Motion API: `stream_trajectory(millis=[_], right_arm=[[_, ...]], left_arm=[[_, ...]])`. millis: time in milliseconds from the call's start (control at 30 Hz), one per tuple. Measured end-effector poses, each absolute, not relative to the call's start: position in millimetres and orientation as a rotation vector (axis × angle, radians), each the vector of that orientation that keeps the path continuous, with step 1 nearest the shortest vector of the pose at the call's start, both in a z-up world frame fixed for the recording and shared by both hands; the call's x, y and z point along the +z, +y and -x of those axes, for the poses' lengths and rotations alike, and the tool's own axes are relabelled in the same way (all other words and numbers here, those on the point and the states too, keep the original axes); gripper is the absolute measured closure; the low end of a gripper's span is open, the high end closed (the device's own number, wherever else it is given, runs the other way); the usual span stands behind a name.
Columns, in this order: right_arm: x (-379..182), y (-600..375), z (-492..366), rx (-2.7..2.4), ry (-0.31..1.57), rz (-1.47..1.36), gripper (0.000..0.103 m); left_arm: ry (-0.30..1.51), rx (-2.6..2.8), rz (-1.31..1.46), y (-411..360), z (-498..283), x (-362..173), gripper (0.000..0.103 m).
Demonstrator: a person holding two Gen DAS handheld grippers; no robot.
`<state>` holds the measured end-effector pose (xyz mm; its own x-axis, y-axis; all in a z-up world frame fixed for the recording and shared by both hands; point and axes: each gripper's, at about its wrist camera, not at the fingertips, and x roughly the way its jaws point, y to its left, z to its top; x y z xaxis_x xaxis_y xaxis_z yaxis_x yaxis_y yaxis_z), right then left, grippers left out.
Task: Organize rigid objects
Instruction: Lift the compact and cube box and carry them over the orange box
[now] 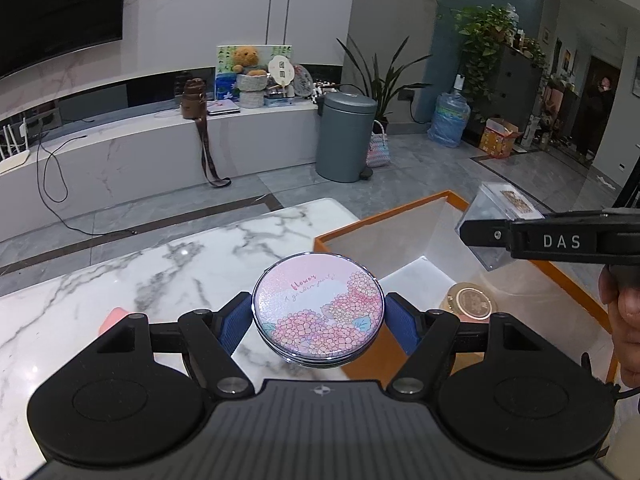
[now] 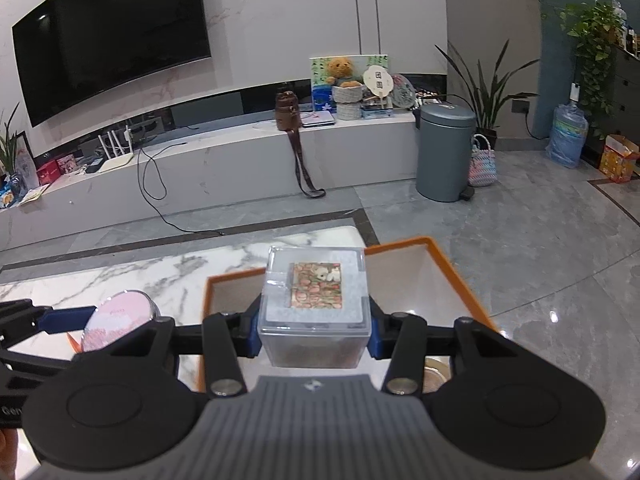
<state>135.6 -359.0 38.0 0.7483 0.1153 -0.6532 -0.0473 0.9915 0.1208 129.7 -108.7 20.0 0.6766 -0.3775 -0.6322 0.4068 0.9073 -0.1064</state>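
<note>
My left gripper (image 1: 318, 320) pinches the round floral tin (image 1: 319, 312) at its rim, above the desk (image 1: 120, 280) edge beside the orange-rimmed box (image 1: 400, 216). My right gripper (image 2: 314, 330) pinches the clear plastic cube (image 2: 314, 300) by opposite walls, over that box. Both items are probably rigid, light and slick; grip across flat or widest faces. A gold-lidded jar (image 1: 472, 304) inside the box is partly hidden, and the cube's contents are unclear.
</note>
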Motion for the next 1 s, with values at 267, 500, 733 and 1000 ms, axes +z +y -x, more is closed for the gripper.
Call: stream_trajectory(millis=[267,500,733,1000], right_arm=[[30.5,-384.6,-128.9,0.067,0.744,-0.095,0.056],[24.4,-406.1,-124.9,0.067,0.775,-0.084,0.056],[21.6,-419.8,-126.6,0.075,0.797,-0.097,0.056],[8.4,-422.1,-134.8,0.063,0.831,-0.114,0.056]], left_arm=[[0.685,-0.479,-0.061,-129.8,-126.9,23.4,0.02],[0.701,-0.511,-0.081,-148.5,-122.4,20.6,0.02],[0.709,-0.535,-0.176,-171.1,-123.3,17.6,0.02],[0.738,-0.541,-0.407,-206.9,-145.3,10.9,0.02]])
